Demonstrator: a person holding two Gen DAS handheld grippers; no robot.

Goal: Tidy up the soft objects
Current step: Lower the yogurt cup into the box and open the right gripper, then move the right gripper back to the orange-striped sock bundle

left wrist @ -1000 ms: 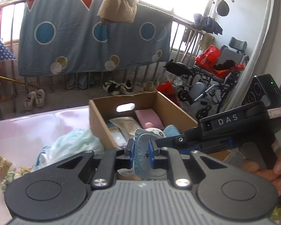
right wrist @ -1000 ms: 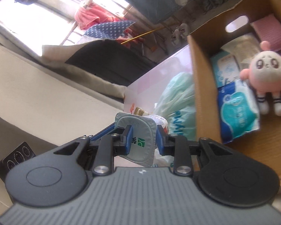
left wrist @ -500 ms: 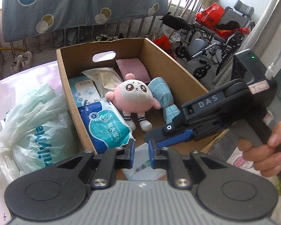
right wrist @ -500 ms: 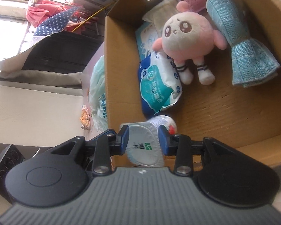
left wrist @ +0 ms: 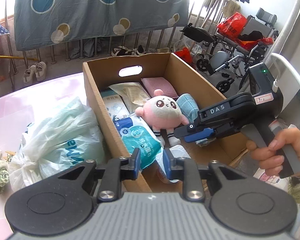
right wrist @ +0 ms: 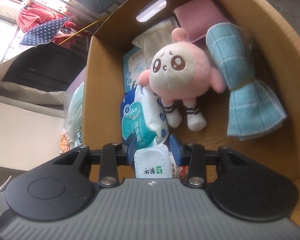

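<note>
— Where does my left camera sit?
— Above the near end of the cardboard box (left wrist: 110, 120), tilted down along it toward the railing.
— And my right one?
— Closer, rolled sideways, inside the box. Both share the pink plush toy (left wrist: 162, 112).

Readable text: one brand word, a few stray letters and digits.

"DAS" stands in white capitals on the black body of the right gripper (left wrist: 187, 135), seen from the left wrist. The white plastic bag (left wrist: 60, 138) beside the cardboard box (left wrist: 102, 100) shows upside-down teal letters, only partly legible. The teal wipes pack (left wrist: 142, 142) carries Chinese characters (too small to read surely) and a "20" near its top. A small white sticker (left wrist: 264, 99) on the right gripper's housing bears handwriting that cannot be made out.
</note>
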